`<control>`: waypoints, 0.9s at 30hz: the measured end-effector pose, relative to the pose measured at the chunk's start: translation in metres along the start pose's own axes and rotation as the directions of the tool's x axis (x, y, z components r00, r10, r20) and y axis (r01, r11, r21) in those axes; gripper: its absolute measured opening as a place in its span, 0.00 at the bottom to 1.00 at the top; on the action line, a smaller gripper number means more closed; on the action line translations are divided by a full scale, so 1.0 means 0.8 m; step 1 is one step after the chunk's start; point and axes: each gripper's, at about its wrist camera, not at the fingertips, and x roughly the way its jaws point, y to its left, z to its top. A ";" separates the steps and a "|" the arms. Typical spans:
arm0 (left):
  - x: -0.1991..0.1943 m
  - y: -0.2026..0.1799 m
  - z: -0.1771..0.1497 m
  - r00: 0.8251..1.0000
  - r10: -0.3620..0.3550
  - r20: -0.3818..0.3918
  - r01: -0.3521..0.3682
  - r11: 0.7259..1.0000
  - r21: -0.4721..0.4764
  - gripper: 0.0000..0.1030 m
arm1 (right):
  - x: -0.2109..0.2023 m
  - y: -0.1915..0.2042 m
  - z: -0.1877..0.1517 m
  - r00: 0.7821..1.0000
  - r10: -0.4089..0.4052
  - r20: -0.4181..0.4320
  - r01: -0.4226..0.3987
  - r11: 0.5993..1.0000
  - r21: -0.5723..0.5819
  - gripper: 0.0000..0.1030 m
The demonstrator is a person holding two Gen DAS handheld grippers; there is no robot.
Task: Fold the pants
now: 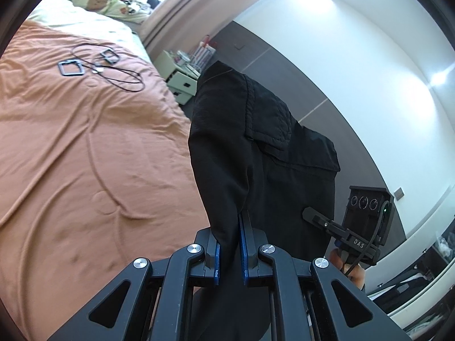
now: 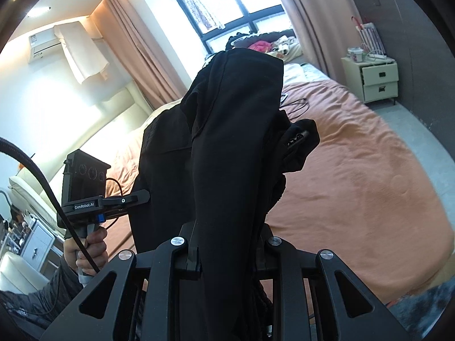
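both tongs, left tongs (image 1: 229, 244) and right tongs (image 2: 227, 244), clamp the black pants (image 1: 256, 142), lifted above the orange bed (image 1: 85, 142).

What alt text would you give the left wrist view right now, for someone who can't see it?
The left gripper is clamped on black pants held up above an orange bedspread. The right gripper reaches into the pants from the right. Cables and two square frames lie farther up the bed.
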 end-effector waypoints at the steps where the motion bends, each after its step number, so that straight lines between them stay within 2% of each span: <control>1: 0.011 -0.005 0.003 1.000 -0.006 -0.006 0.006 1.000 0.006 0.11 | -0.006 -0.004 0.003 1.000 -0.004 -0.001 0.004 1.000 -0.004 0.19; 13: 0.118 -0.046 0.019 0.997 -0.040 -0.062 0.043 0.998 0.041 0.11 | -0.049 -0.030 0.028 0.998 -0.054 -0.010 0.053 0.996 -0.076 0.19; 19: 0.185 -0.051 0.027 0.995 -0.056 -0.088 0.059 0.998 0.028 0.11 | -0.063 -0.053 0.032 0.996 -0.084 -0.015 0.082 0.994 -0.076 0.19; 27: 0.276 -0.041 0.024 0.989 -0.064 -0.131 0.063 0.998 -0.015 0.11 | -0.064 -0.091 0.037 0.989 -0.135 -0.063 0.132 0.990 -0.055 0.19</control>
